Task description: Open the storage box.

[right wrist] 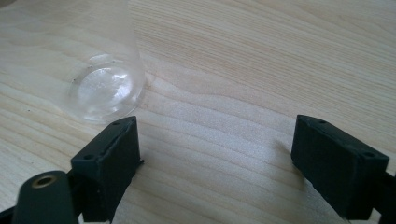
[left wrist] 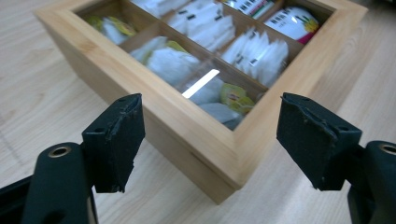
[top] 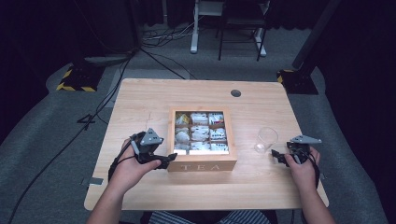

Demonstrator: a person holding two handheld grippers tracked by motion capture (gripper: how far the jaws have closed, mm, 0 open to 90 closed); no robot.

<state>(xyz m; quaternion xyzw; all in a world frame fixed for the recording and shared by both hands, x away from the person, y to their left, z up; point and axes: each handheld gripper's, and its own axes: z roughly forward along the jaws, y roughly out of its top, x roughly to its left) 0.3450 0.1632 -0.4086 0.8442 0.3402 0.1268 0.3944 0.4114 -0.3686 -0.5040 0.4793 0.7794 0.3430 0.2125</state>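
L gripper [top: 169, 161] hovering at tea box [top: 201, 164] front-left corner, jaws apart, gripping nothing. R gripper [top: 278, 157] sitting open beside glass [top: 266, 139], near table [top: 140, 98] right edge.

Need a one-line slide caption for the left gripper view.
Left gripper, jaws open, faces the near corner of the wooden tea box, tea bags visible under its clear lid.

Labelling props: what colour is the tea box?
Light natural wood, clearest in the left gripper view.
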